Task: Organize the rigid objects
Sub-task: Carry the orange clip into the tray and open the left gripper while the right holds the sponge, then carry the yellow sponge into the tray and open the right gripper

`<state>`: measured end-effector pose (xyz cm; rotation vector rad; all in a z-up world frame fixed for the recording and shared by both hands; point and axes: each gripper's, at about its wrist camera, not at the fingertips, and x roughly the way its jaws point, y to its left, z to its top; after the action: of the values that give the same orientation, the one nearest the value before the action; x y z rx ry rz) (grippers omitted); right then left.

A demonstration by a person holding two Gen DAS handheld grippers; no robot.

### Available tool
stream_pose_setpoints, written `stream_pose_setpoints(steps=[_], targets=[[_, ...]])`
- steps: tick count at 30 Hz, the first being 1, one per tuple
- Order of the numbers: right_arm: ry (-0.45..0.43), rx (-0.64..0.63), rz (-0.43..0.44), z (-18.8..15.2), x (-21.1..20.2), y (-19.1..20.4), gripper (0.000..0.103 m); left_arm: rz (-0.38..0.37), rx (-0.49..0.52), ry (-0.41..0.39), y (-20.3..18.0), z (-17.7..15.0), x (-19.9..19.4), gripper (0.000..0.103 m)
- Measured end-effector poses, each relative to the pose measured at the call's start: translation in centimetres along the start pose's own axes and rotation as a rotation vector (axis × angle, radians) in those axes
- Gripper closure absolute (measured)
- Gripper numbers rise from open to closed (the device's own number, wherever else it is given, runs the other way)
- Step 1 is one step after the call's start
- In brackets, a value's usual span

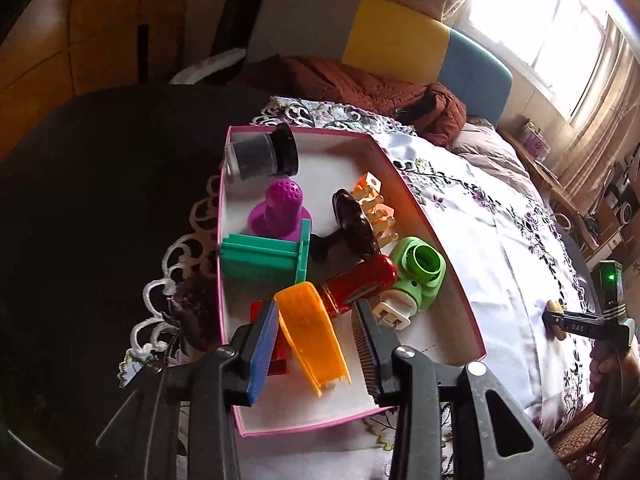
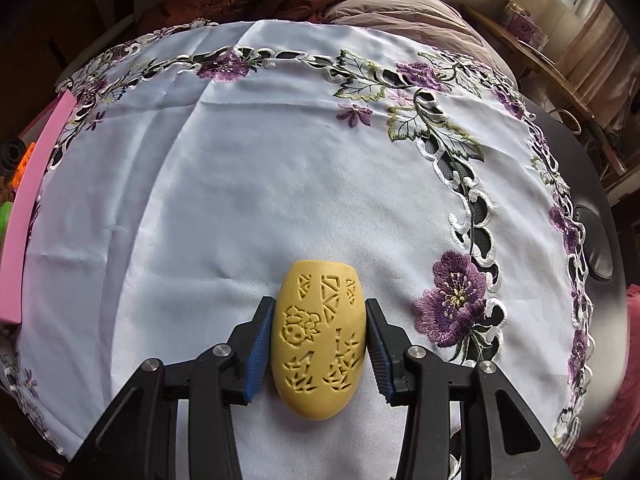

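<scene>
Carving-covered yellow wooden egg (image 2: 318, 340) is lying on the white embroidered tablecloth (image 2: 200, 200), and the right tool (image 2: 318, 354) is clenching it at its widest part, so lifting it straight up is looking wisest. Left tool (image 1: 316, 346) is standing released around the orange plastic wedge (image 1: 310, 332) inside the pink-rimmed box (image 1: 460, 280), needing only to back away cleanly.

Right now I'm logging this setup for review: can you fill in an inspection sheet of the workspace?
Surface: white tablecloth with purple embroidered flowers.
Job's things: pink-rimmed box holding toys; orange piece; carved yellow egg on the cloth.
Clutter: nothing seen.
Tongs: left tongs open, the orange piece between them; right tongs shut on the egg.
Cables: nothing seen.
Surroundings: brown quilt, bright window.
</scene>
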<state>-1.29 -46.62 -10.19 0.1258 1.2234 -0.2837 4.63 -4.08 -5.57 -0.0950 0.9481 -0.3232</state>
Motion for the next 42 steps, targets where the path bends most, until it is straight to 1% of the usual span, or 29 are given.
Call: stream_pose_setpoints(steps=[7,13,16,19,24,27,30,32,39,42], targets=[[-0.012,-0.011,-0.007,-0.1,-0.2,0.2,0.059,0.058,-0.002,-0.027,0.0,0.1,-1.0,0.065],[-0.048,0.003,-0.011,0.1,-0.6,0.1,0.059,0.091,0.006,-0.067,-0.1,0.0,-2.1,0.065],[-0.102,0.023,0.015,0.3,-1.5,-0.1,0.059,0.100,0.007,-0.080,0.0,0.0,-2.5,0.065],[-0.152,0.022,0.060,0.6,-2.5,0.2,0.059,0.102,0.000,-0.083,0.3,0.1,-2.7,0.065],[-0.173,-0.033,0.085,0.9,-3.0,1.9,0.059,0.106,-0.013,-0.080,0.8,0.0,-2.7,0.064],[-0.201,-0.043,0.122,1.3,-4.0,3.1,0.059,0.113,-0.023,-0.079,1.2,-0.1,-2.7,0.064],[-0.236,-0.073,0.176,1.5,-5.4,5.2,0.059,0.115,-0.036,-0.077,1.6,-0.2,-2.7,0.064],[-0.262,-0.117,0.210,1.5,-6.5,7.5,0.059,0.120,-0.043,-0.083,1.8,-0.1,-2.8,0.064],[-0.322,-0.312,0.379,1.4,-9.6,17.5,0.059,0.148,-0.077,-0.103,2.8,-0.1,-3.3,0.063],[-0.327,-0.413,0.453,0.9,-10.3,21.9,0.059,0.163,-0.090,-0.108,3.4,-0.1,-3.6,0.062]])
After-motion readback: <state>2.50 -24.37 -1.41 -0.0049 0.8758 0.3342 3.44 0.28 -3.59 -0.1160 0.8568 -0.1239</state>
